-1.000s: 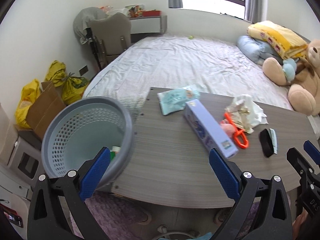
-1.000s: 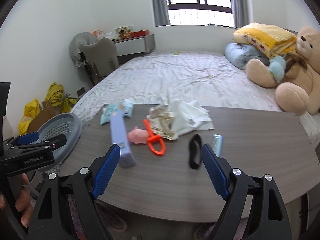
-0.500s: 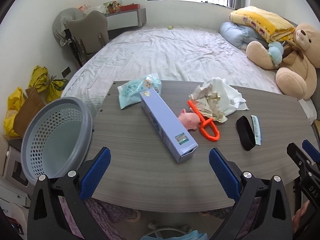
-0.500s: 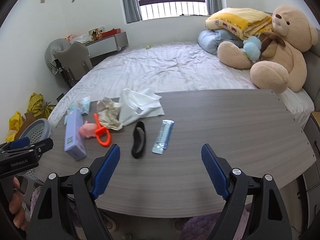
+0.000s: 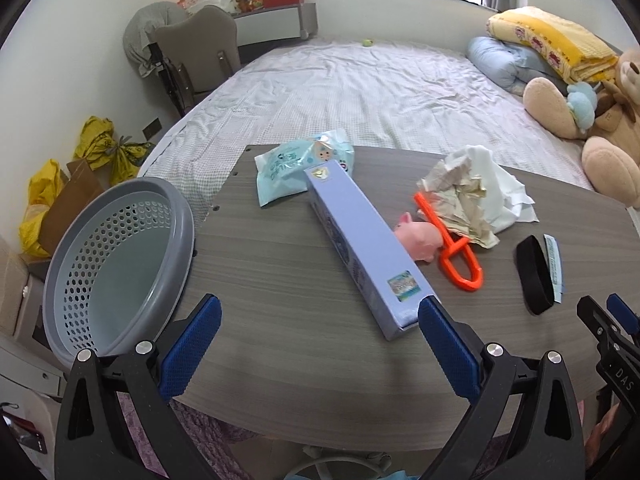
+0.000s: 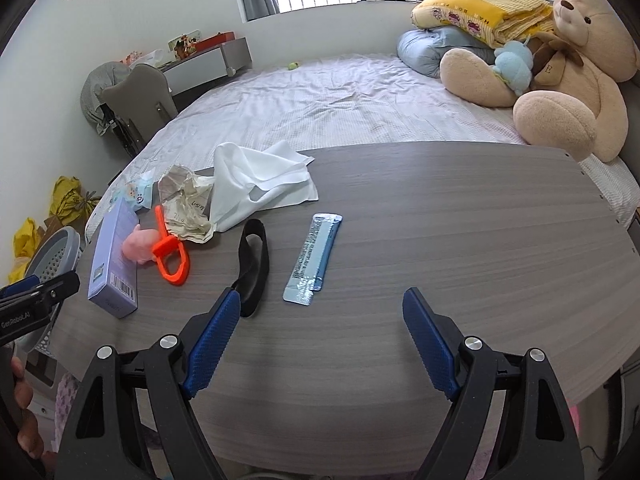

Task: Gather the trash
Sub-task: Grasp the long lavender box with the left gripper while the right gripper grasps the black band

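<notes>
On the grey wood table (image 5: pixel 280 280) lie a long lilac box (image 5: pixel 360 248), a pale blue wipes pack (image 5: pixel 300 164), crumpled paper (image 5: pixel 460 196) with a white cloth (image 6: pixel 260 184), a pink toy pig (image 5: pixel 420 236), an orange plastic tool (image 5: pixel 456 256), a black band (image 6: pixel 252 264) and a blue wrapper (image 6: pixel 316 256). A grey perforated basket (image 5: pixel 116 260) stands at the table's left edge. My left gripper (image 5: pixel 320 344) hangs open over the near edge, by the box's near end. My right gripper (image 6: pixel 320 344) is open, empty, just short of the wrapper.
Beyond the table is a bed (image 5: pixel 360 92) with pillows, a folded yellow blanket (image 6: pixel 480 12) and a large teddy bear (image 6: pixel 560 72). A chair (image 5: pixel 200 52) and a desk stand at the far left wall. Yellow bags (image 5: pixel 100 144) and cardboard lie on the floor at left.
Both grippers came down and forward toward the table. The left view swung off the basket onto the lilac box. The right view shifted right, from the orange tool to the wrapper and band.
</notes>
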Demonstrator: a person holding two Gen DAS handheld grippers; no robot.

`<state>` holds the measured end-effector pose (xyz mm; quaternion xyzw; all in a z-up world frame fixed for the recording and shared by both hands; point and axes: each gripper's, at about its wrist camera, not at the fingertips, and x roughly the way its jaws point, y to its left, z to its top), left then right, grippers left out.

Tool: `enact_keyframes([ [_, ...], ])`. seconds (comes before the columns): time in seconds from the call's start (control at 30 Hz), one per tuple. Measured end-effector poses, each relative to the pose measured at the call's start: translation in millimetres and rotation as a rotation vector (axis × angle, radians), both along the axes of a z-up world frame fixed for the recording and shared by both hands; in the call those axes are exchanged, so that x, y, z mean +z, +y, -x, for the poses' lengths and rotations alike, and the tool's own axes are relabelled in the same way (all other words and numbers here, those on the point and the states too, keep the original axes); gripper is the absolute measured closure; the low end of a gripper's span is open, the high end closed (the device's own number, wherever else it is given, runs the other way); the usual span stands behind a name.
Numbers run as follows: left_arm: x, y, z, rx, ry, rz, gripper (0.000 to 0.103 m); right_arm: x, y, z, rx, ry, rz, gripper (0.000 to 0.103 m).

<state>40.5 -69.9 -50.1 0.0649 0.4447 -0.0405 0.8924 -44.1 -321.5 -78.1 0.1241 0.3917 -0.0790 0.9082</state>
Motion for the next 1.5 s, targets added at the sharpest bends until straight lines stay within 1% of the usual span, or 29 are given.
enact_keyframes([
  [0.13, -2, -1, -9, 0.004, 0.02, 0.024, 0.006, -3, 1, -5, 0.002, 0.001, -0.009, 0.023],
  [0.3, 1, -22, -19, -0.033, 0.016, 0.06, 0.006, -5, -2, -4, -0.01, 0.001, -0.024, 0.023],
  [0.4, -10, -37, -28, -0.041, 0.033, 0.036, 0.006, -5, -5, -3, -0.016, 0.0, -0.034, 0.023],
  [0.5, -25, -41, -36, -0.039, 0.082, 0.021, 0.006, -5, -8, -2, -0.025, -0.003, -0.043, 0.023],
  [0.63, -37, -30, -38, -0.012, 0.094, -0.01, 0.006, -6, -11, -1, -0.032, -0.002, -0.05, 0.023],
  [0.77, -43, -7, -33, 0.012, 0.102, -0.046, 0.006, -7, -11, -2, -0.029, -0.001, -0.054, 0.023],
  [0.87, -44, 13, -29, 0.041, 0.116, -0.046, 0.006, -7, -9, -2, -0.025, -0.003, -0.054, 0.023],
  [0.97, -41, 28, -26, 0.067, 0.109, -0.031, 0.006, -8, -8, -3, -0.021, -0.004, -0.056, 0.023],
  [1.1, -37, 31, -34, 0.083, 0.096, -0.023, 0.006, -7, -4, -3, -0.012, -0.005, -0.054, 0.023],
  [1.23, -35, 24, -46, 0.066, 0.09, -0.002, 0.006, -5, -3, -2, -0.013, -0.01, -0.049, 0.023],
  [1.3, -36, 19, -54, 0.059, 0.081, -0.015, 0.006, -5, -4, -2, -0.016, -0.008, -0.05, 0.023],
  [1.4, -38, 12, -63, 0.041, 0.07, -0.026, 0.01, -6, -3, -1, -0.017, -0.004, -0.049, 0.023],
  [1.47, -41, 8, -68, 0.02, 0.076, -0.032, 0.028, -6, -3, -1, -0.016, -0.002, -0.046, 0.023],
  [1.5, -43, 7, -70, 0.007, 0.086, -0.032, 0.031, -6, -2, -1, -0.015, -0.002, -0.045, 0.023],
])
